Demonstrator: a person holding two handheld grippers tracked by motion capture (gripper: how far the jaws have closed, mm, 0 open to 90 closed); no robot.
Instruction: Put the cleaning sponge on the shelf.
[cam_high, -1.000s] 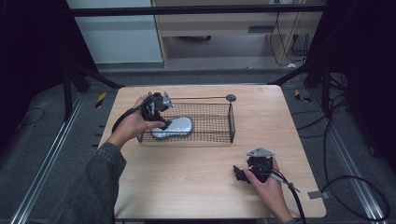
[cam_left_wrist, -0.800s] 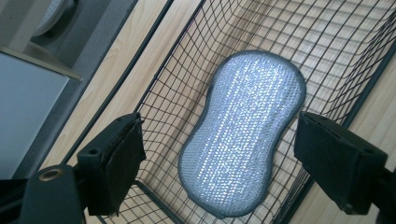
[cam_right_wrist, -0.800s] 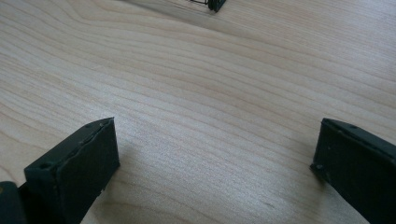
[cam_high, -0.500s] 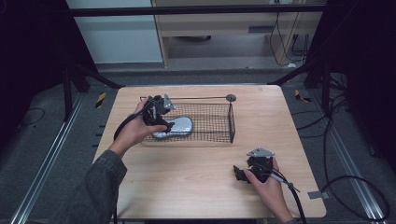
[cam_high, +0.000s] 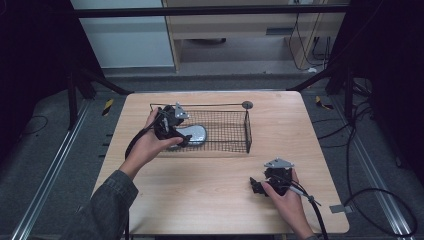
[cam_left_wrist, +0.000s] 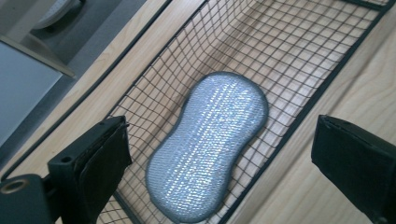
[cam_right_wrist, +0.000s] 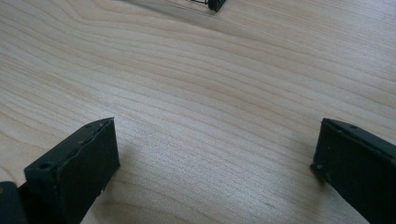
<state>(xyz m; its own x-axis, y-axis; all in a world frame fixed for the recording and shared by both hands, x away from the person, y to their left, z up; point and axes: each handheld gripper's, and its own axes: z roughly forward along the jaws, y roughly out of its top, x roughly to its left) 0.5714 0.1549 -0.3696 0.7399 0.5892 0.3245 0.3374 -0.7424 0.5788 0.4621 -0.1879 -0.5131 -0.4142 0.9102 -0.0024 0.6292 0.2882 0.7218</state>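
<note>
A silvery peanut-shaped scouring pad (cam_left_wrist: 208, 145) lies flat on the floor of a black wire basket (cam_high: 227, 131), at its left end (cam_high: 192, 135). My left gripper (cam_high: 176, 134) hovers over that end of the basket, open, its jaws set wide on either side of the pad and not touching it (cam_left_wrist: 219, 172). My right gripper (cam_high: 261, 186) rests low over the bare wooden table near the front right, open with nothing between its jaws (cam_right_wrist: 212, 163).
The wooden table (cam_high: 200, 195) has free room in front of the basket and to its right. A small round dark disc (cam_high: 247, 104) sits at the basket's far right corner. A basket corner (cam_right_wrist: 215, 4) shows at the top of the right gripper view.
My left gripper has moved right and down over the basket's left end, closer above the pad. The right gripper has stayed still.
</note>
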